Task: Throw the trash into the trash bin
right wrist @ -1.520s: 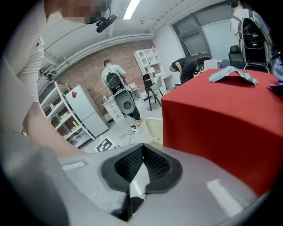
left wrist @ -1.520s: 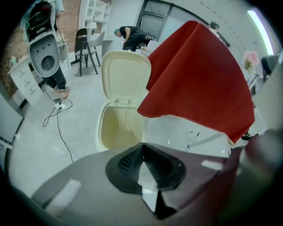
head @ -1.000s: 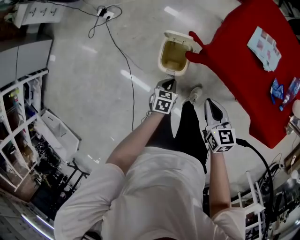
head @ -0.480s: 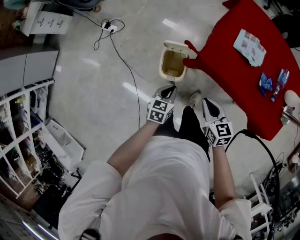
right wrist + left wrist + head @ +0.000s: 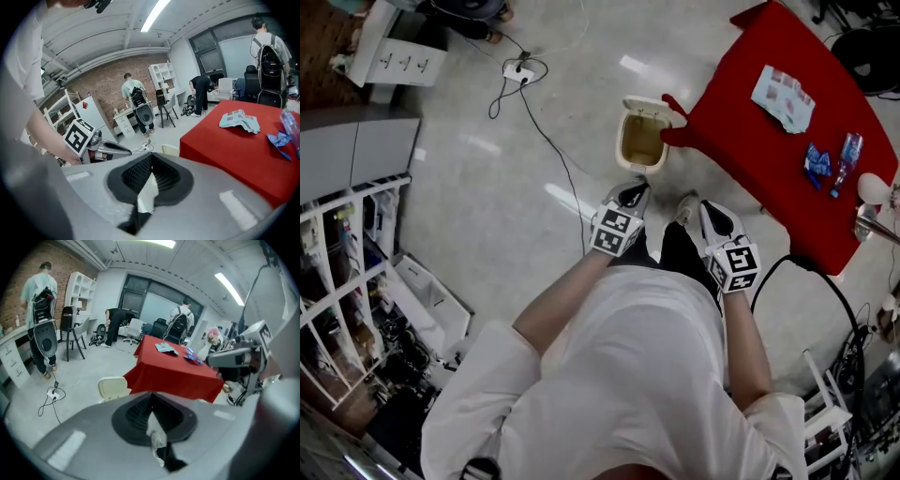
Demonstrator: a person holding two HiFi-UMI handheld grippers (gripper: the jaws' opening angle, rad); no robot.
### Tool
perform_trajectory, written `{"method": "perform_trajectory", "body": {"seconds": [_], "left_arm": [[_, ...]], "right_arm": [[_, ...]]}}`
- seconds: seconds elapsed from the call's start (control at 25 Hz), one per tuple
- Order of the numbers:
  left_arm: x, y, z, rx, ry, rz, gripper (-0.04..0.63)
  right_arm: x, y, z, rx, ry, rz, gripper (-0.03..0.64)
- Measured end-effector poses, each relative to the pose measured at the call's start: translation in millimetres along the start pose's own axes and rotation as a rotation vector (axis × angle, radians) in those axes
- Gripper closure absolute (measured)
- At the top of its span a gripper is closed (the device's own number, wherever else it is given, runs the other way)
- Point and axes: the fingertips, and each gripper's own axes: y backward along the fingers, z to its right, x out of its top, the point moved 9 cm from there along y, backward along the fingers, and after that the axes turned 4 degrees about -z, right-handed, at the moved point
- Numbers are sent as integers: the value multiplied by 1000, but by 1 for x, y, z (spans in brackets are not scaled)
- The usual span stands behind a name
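Trash bin (image 5: 641,142) sat lid-up on the floor just past the left gripper (image 5: 637,187), whose jaws were pinched together on nothing. The right gripper (image 5: 707,206) beside it was closed and empty too. Farther out on its side, the red table (image 5: 750,159) carried crumpled paper (image 5: 783,98) and blue wrappers (image 5: 817,161).

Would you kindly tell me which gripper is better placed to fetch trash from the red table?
Probably right: the right gripper is shut and empty, nearer the red table with its blue wrappers; the left gripper hangs by the trash bin.
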Motion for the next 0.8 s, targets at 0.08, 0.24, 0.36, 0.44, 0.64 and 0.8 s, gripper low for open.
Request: {"method": "perform_trajectory", "body": {"seconds": [0.08, 0.24, 0.36, 0.44, 0.64, 0.8], "left_arm": [[2, 1, 1, -4, -5, -2, 591], [7, 5, 4, -19, -30, -2, 591], [11, 12, 5, -42, -57, -10, 591], [16, 19, 5, -73, -75, -22, 591], [38, 40, 3, -155, -151, 6, 591], [58, 50, -1, -209, -200, 38, 591]], "right_arm": [[2, 2, -2, -7, 2, 3, 615], [6, 6, -6, -22, 2, 11, 615], [11, 9, -13, -35, 4, 17, 615], [16, 11, -17, -49, 5, 21, 615], [24, 17, -27, -97, -17, 53, 615], [34, 21, -28, -128, -39, 91, 615]]}}
